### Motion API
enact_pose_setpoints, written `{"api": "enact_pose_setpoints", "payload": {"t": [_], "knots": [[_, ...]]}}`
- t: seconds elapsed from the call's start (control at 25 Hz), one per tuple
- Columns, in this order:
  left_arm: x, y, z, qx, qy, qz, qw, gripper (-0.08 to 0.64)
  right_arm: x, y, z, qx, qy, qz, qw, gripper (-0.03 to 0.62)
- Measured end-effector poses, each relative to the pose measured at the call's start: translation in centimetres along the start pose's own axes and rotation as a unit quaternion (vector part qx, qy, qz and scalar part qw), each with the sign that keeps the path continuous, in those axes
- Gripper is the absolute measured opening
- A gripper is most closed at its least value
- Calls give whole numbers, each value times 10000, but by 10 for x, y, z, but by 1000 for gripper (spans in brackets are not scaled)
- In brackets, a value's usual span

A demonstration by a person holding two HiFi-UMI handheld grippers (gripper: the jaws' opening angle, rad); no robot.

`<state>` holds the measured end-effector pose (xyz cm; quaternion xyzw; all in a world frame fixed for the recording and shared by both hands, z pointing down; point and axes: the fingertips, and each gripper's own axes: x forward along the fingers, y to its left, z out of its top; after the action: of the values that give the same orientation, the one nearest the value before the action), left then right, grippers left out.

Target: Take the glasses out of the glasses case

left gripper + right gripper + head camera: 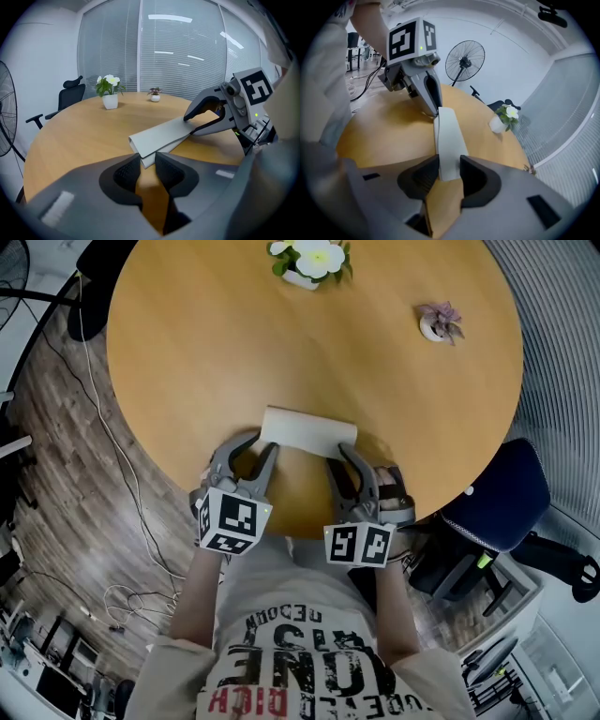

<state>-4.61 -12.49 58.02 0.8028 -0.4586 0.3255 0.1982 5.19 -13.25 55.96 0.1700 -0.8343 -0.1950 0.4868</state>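
Positioning for the opening step: one pale grey, oblong, flat-sided glasses case lies closed on the round, light-brown wooden table, close to the edge nearest the person, long side across. No glasses are in sight, so they are judged to be inside and the task is at its start. Left gripper: grey, two-jaw, carrying a marker cube, at the case's left end. Its own view shows the left gripper with jaws apart at a moderate gap, the end corner of the case sitting just at their tips, with no squeeze evident. Right gripper: same make, at the case's right end. Its own view shows the right gripper with jaws wide and the case's end between the pads, which flank it closely; whether they touch it cannot be told, and nothing is clamped. Neither gripper carries anything. Next move, as judged: one gripper closes on the body of the case to steady it against the table, while the other finds the seam of the flap and lifts it. The seam's side is not clear from these views. Risk noted: the light case may slide toward the table edge if pushed before it is pinned.
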Motion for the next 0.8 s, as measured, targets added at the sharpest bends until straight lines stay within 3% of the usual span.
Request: {"api": "enact_pose_setpoints", "payload": {"t": [0.44, 0.8], "knots": [[2, -2, -1, -153, 8, 52, 9999, 107, -16, -48, 6, 953, -387, -380, 9940, 61], [0, -2, -1, -326, -38, 68, 9994, 106, 0, -82, 3, 1019, -347, -668, 9919, 51]]}}
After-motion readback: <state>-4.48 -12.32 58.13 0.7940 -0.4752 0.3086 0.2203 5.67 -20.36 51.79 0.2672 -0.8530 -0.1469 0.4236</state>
